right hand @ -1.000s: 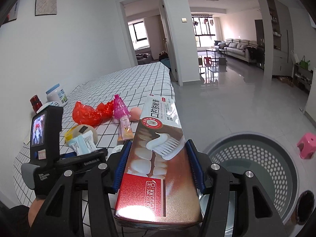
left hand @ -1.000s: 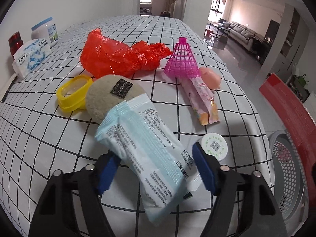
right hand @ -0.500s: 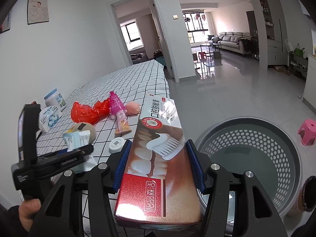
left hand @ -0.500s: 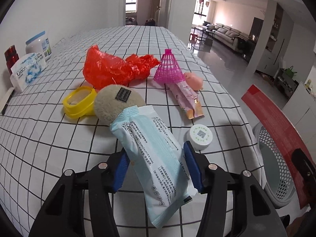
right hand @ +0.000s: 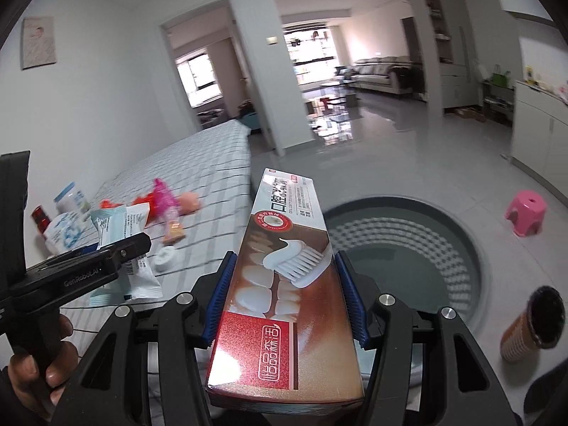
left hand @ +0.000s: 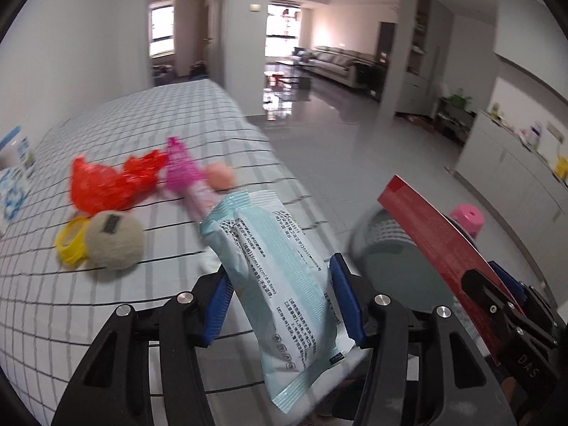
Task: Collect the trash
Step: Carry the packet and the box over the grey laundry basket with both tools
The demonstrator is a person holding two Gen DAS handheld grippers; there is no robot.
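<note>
Nearest, the left hand-held gripper [left hand: 280,305] pinches a pale blue wet-wipe packet [left hand: 280,284] between its blue pads, the packet lifted clear of the checked desk [left hand: 106,305] and tilted toward the floor side. The right hand-held gripper [right hand: 282,294] clamps a red and brown toothpaste box [right hand: 284,284] across its width, the box pointing out toward the perforated trash basket [right hand: 461,248] that stands on the floor just beside the desk edge. Neither piece is in the basket yet; what shows of its inside looks empty, though the box hides part of it.

Further back on the desk lie a small white round lid [right hand: 166,258], a yellow ring-shaped container [left hand: 71,239] touching a round beige plush puff [left hand: 115,241], a pink snack wrapper [left hand: 198,198], a pink mesh cone [left hand: 179,170], a peach-coloured toy [left hand: 220,175] and a crumpled red plastic bag [left hand: 110,184]. A paper cup [right hand: 532,323] lies on the floor near the basket.

By my reading, the task is early: two pieces are in hand for dropping, and most of the litter remains to be gathered.
</note>
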